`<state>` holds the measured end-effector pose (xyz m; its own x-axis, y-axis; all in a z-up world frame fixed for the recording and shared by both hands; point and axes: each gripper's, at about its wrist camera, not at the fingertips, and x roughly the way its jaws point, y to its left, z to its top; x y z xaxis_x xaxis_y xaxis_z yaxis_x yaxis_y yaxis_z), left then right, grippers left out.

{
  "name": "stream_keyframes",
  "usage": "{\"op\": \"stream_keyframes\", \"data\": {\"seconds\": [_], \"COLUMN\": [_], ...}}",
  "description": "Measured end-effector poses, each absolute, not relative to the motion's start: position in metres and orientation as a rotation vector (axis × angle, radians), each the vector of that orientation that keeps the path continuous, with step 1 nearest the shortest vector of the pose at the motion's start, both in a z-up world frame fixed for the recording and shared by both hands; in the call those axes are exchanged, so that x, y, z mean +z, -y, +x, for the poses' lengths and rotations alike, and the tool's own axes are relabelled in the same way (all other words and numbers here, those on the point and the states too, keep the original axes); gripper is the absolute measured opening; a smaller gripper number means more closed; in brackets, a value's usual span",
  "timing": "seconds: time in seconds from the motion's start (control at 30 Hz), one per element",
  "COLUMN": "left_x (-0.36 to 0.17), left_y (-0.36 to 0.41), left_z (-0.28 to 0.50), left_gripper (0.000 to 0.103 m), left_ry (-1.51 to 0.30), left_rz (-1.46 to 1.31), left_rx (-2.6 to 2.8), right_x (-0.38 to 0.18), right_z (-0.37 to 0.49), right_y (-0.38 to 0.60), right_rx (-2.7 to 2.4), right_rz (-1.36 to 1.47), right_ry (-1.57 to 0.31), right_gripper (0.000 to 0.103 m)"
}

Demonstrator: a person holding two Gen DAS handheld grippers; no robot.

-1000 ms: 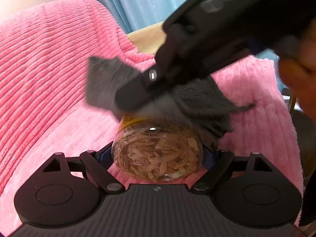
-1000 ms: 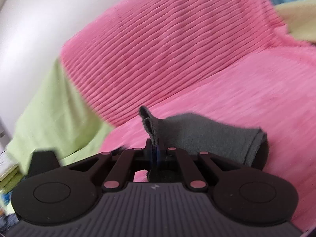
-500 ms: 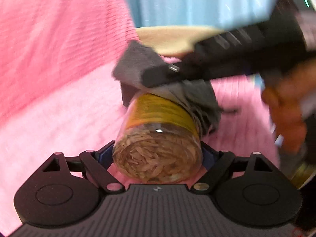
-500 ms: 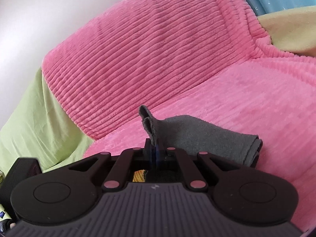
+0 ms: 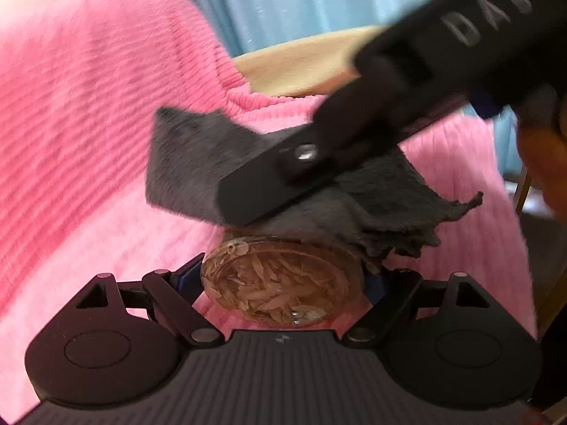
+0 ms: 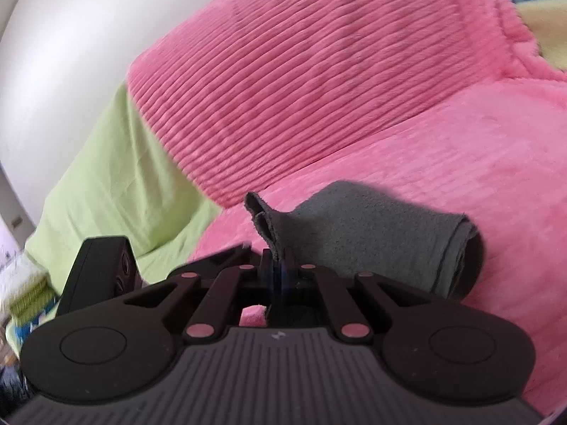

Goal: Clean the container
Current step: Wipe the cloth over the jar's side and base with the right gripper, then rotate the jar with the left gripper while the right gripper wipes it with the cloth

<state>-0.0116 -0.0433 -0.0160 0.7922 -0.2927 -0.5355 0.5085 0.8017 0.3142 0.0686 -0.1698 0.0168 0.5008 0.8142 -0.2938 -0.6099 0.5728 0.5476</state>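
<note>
Between left gripper fingers sits the jar, unseen from the right gripper pinching grey cloth

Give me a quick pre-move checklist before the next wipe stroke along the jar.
1. Left claw grips the jar: ok, a finger sits against each side of the clear base.
2. Right claw holds the grey cloth: ok, the fingers are shut on a pinched fold.
3. Cloth on the jar: ok, in the left wrist view it is draped over the top of the jar, under the right claw.
4. Jar lid closed: cannot tell, the cloth hides that end.
5. Contents contained: ok, the pale flakes show only inside the glass, none on the pink blanket.
6. Surface already clean: cannot tell, motion blur and the cloth hide it.
</note>
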Motion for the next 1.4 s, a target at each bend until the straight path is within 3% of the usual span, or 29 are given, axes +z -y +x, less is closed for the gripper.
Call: {"op": "stream_keyframes", "data": {"seconds": [0.27,0.5,0.6,1.13,1.4], "left_x": [-0.018,-0.005,-0.006,-0.012,-0.015], "left_y": [0.041,0.003,-0.002,0.036,0.042], "left_z": [-0.029,-0.008,-0.003,-0.047,-0.052], "left_gripper": [0.086,0.088,0.088,0.087,0.087], "left_ry": [-0.468,-0.595,-0.621,-0.475,-0.451], "left_rz": [0.506,0.052,-0.010,0.440,0.503], "left_rx": [-0.442,-0.517,-0.524,-0.444,-0.444], "right_x": [0.010,0.013,0.012,0.019,0.014], "right_z": [0.088,0.084,0.085,0.071,0.079], "right_y": [0.190,0.189,0.189,0.176,0.185], "right_rx": [0.701,0.701,0.702,0.845,0.726], "right_rz": [0.478,0.470,0.472,0.387,0.456], "right_ry": [-0.512,-0.509,-0.510,-0.543,-0.522], "right_gripper": [0.001,0.001,0.001,0.001,0.002]}}
